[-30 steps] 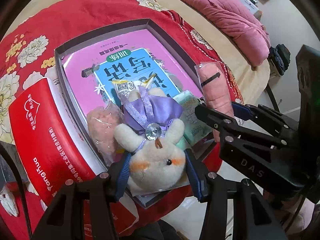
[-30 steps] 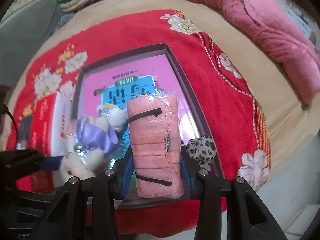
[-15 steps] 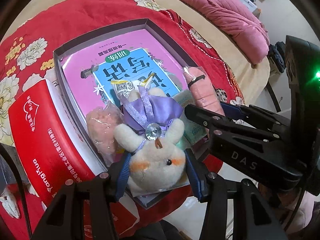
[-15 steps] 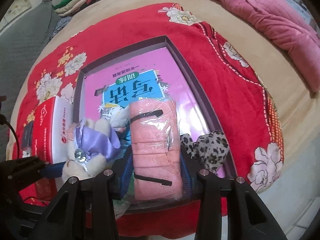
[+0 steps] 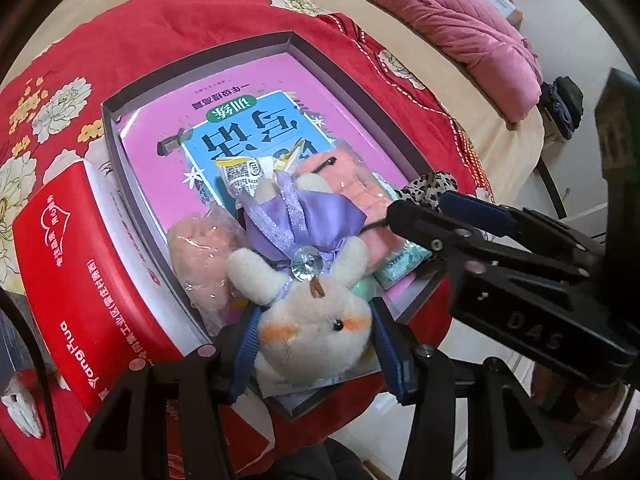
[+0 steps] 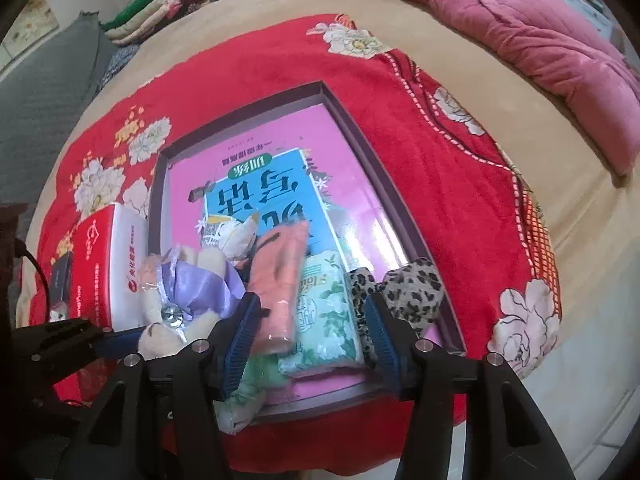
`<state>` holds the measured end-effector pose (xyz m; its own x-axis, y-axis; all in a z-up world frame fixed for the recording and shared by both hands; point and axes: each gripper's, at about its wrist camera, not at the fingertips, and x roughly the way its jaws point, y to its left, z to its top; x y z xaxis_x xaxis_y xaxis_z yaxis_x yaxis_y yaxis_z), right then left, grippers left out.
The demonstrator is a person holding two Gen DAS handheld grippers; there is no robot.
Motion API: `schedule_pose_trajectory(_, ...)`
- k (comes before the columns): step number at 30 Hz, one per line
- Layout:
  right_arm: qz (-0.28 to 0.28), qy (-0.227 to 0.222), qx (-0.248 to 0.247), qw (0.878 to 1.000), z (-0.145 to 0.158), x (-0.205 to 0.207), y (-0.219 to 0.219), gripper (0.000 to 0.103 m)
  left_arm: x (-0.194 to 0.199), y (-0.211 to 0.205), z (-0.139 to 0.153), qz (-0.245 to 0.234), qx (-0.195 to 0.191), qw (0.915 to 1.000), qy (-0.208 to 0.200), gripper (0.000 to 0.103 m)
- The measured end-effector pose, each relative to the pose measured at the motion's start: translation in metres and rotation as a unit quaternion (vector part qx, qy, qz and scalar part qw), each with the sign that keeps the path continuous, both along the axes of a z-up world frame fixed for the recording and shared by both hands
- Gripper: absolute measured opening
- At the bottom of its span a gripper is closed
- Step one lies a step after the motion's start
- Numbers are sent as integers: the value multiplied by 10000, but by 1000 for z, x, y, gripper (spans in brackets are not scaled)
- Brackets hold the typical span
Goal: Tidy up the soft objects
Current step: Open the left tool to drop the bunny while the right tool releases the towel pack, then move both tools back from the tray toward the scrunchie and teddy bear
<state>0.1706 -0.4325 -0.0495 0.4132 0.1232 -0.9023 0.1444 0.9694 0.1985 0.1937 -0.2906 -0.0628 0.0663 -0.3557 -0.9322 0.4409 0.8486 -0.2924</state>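
Two hand-held grippers: left hand-held gripper [image 5: 314,336] clamps the plush bunny [image 5: 308,304]; right hand-held gripper [image 6: 308,332] spread, empty.
Risk: bunny snags the pink packet [image 6: 280,280], spilling over the box [image 6: 360,140] rim.

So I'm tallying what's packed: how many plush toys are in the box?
1: the plush rabbit, at the box's near end, gripped by the left tongs. Others may hide under the pile.

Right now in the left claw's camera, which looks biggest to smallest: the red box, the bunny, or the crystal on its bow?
1. Red box, biggest.
2. Bunny, though it sits nearest the camera, so it looks bigger than it is.
3. Crystal, smallest.
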Motion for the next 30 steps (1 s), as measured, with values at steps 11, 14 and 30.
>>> schedule_pose_trajectory(11, -323, -343, -12, 9989, 31, -16, -13, 58, -8, -1, 10, -93, 29, 9999, -106, 54)
schedule_pose_trajectory(14, -365, -467, -26, 9982, 43, -20, -14, 58, -11, 0, 19, -122, 12, 9996, -261, 54)
schedule_pose_trajectory(30, -474, -1344, -291, 9894, 118, -44, 4, 71, -33, 47, 93, 225, -348, 9951, -902, 57)
